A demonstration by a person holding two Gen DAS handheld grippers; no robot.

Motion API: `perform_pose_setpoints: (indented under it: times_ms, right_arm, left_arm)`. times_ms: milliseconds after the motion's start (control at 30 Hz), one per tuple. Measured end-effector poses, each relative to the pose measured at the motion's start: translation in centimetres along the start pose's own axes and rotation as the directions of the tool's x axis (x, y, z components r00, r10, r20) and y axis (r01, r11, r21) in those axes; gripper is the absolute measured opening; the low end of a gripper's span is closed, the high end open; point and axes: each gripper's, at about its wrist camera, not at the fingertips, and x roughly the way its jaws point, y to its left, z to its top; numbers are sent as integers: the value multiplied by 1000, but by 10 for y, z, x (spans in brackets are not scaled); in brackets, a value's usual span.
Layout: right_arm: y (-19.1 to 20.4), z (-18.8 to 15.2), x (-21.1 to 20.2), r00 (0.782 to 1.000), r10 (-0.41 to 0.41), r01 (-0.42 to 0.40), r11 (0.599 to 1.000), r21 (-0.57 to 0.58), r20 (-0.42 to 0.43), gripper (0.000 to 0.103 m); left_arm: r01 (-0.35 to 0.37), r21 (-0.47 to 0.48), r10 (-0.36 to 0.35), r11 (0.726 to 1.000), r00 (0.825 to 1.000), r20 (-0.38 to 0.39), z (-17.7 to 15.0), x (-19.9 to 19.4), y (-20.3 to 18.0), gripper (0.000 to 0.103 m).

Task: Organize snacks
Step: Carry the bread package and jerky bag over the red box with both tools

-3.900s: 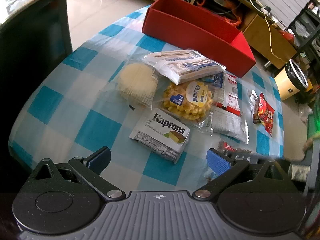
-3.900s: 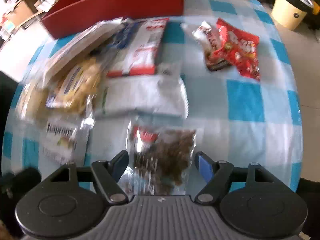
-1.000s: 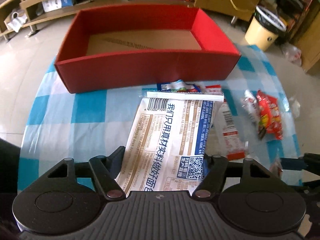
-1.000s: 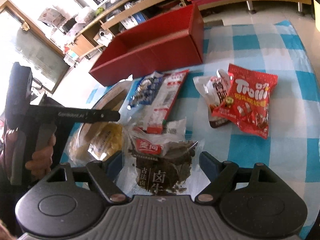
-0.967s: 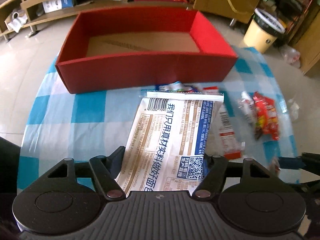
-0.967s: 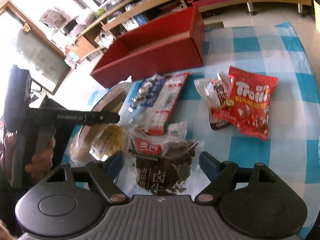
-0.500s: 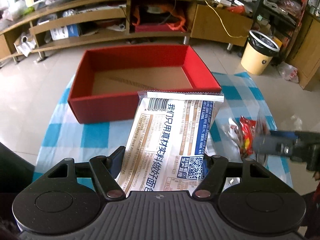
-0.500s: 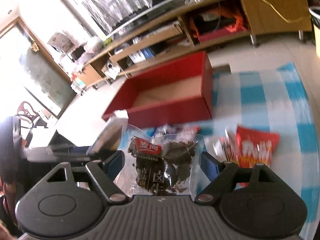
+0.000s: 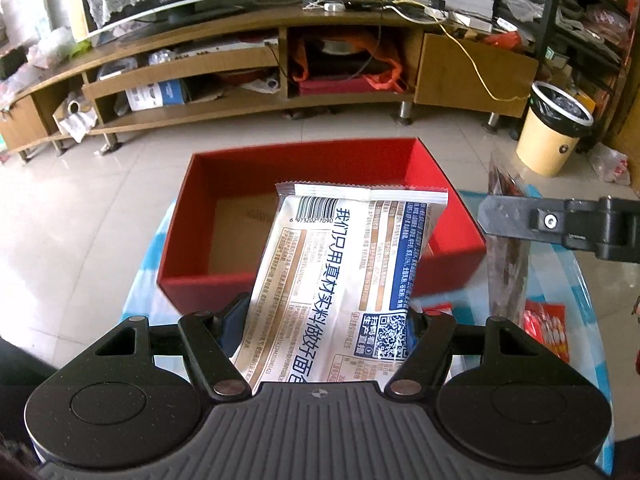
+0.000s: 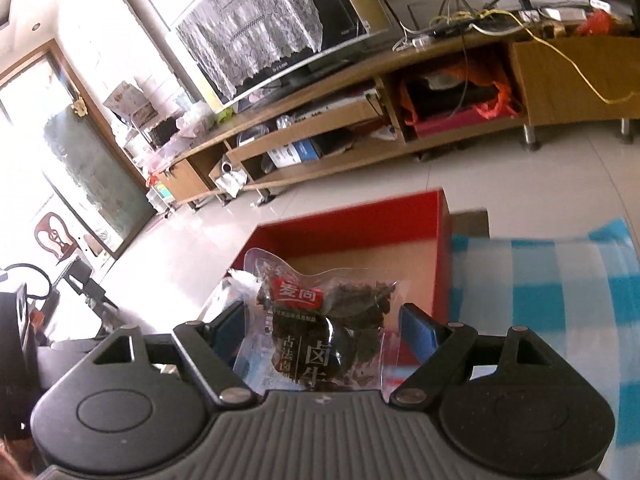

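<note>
Left wrist view: the left tongs pinch a white noodle packet by its lower sides, both pads pressed against the wrapper. The packet is lifted off the counter and stands tilted, its barcode end uppermost, in front of the open red cardboard box, whose brown floor shows behind it. At the right edge the right tongs reach in, seen side-on, with a clear bag of dark dried meat hanging between them. Below that, a red candy bag lies on the blue-and-white checked cloth. A yellow waste bin stands on the tiled floor beyond, near a long wooden TV stand.

Right wrist view: the right tongs grip the clear bag of dark dried meat by its edges, holding it up in the air. The red cardboard box sits just ahead and below, at the edge of the checked counter. The silvery end of the noodle packet shows at the left, beside the left pad.
</note>
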Motion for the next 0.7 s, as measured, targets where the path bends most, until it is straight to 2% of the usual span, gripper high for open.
perform_pose_setpoints:
  times_ms: [367,700]
  right_arm:
    - [-8,36,47,1000,-12,12,999,-30,15,81]
    - [-15,39,95,998,-52,50,996,-71,-26,81]
  left_arm:
    - [-79,-5,79,997,997,5,32,39,7,76]
    - [-178,3,178,984,983,-47,41,89,16,76]
